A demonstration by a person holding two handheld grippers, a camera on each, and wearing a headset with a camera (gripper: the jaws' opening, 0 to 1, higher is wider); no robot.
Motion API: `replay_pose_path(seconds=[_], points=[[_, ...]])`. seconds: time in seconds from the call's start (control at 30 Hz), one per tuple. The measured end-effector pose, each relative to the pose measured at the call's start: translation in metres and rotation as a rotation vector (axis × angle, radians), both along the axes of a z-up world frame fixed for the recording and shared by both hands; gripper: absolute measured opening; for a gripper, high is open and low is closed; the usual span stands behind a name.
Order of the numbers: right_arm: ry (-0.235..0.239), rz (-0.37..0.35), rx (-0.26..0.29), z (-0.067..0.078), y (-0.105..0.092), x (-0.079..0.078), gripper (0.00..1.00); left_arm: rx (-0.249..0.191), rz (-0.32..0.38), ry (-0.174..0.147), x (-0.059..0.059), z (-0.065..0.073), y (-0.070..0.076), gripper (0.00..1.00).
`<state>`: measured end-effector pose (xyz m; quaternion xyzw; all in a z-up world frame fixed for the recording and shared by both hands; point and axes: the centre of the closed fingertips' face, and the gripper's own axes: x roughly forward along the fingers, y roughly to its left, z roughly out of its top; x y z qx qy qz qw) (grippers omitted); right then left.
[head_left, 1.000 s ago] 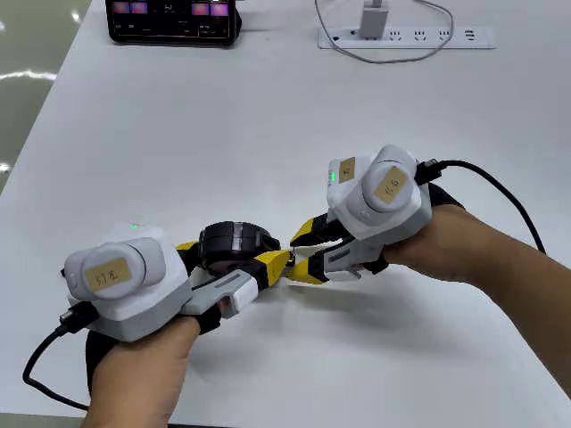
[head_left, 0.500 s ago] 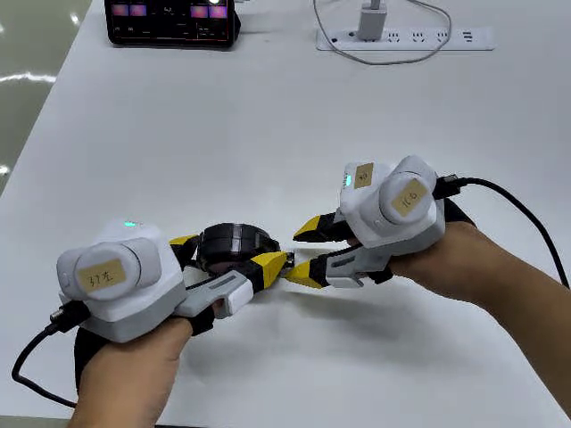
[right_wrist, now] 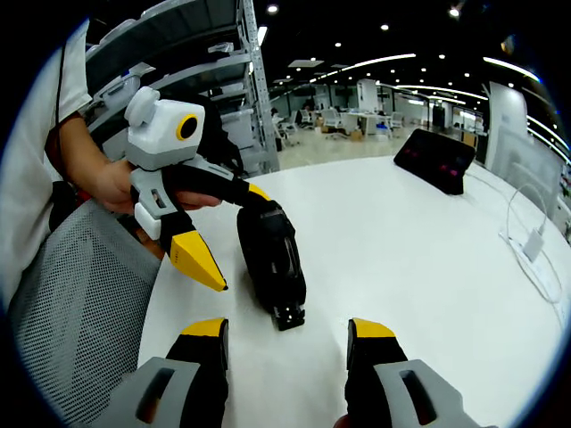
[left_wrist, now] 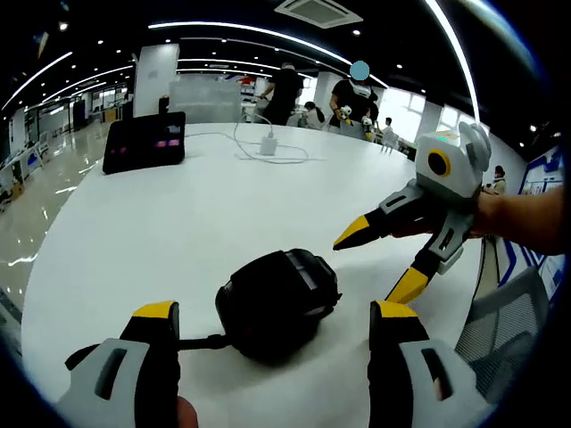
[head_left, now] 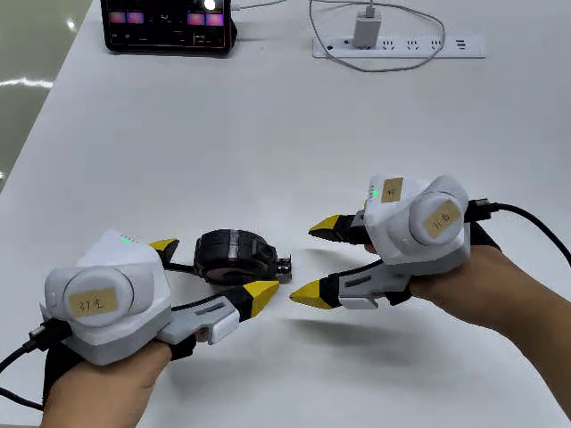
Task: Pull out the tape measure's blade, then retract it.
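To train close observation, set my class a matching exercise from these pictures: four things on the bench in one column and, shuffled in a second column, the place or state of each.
Column one:
1. tape measure
2. right gripper
3. power strip
4. dark tablet

Column two:
a. far side, white, with a charger plugged in
b. lying between the left gripper's open fingers
c. far left, screen lit
d. open, holding nothing, facing the blade's tip

Pairs: 1-b, 2-d, 3-a, 4-c.
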<state>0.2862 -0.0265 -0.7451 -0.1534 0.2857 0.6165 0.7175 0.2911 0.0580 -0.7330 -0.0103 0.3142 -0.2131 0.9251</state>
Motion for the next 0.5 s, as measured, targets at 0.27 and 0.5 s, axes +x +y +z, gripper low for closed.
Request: replay_pose_path(seconds=[0.27, 0.5], points=[[-0.013, -0.06, 0.007, 0.008, -0.008, 0.002, 0.63, 0.017, -0.074, -0.024, -0.005, 0.007, -0.005, 0.9], [-0.024, -0.097, 0.019, 0.015, -0.016, 0.001, 0.71, 0.013, -0.121, -0.035, -0.009, 0.011, -0.008, 0.92]])
